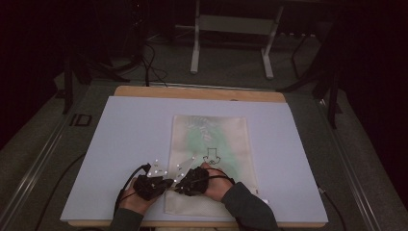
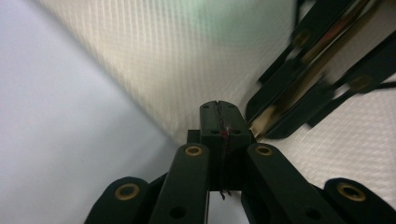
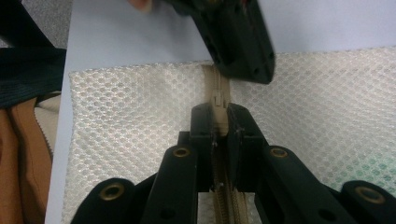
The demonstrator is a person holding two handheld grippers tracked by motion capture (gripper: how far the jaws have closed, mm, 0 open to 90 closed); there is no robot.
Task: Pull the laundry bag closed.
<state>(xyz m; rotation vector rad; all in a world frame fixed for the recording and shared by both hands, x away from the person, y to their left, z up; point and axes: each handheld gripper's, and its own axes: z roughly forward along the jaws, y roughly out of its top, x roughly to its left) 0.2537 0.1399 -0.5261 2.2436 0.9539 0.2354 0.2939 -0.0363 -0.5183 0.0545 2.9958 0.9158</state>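
A white mesh zipper bag (image 1: 211, 144) with a green print inside lies flat on a pale board (image 1: 125, 139). Both grippers meet at its near left edge. My left gripper (image 1: 162, 184) is shut, and its jaws pinch the bag's edge (image 2: 187, 70) at the end of the zipper. My right gripper (image 1: 182, 182) is shut on the beige zipper pull (image 3: 218, 105), with the zipper track (image 3: 229, 205) running back under it. In the right gripper view the left gripper (image 3: 243, 65) sits just beyond the pull. In the left gripper view the right gripper (image 2: 266, 122) lies close at the right.
The board rests on a wooden table (image 1: 199, 93). A white metal stand (image 1: 233, 29) and cables (image 1: 151, 67) are on the floor beyond the far edge. A dark sleeve (image 3: 28, 70) shows at the left in the right gripper view.
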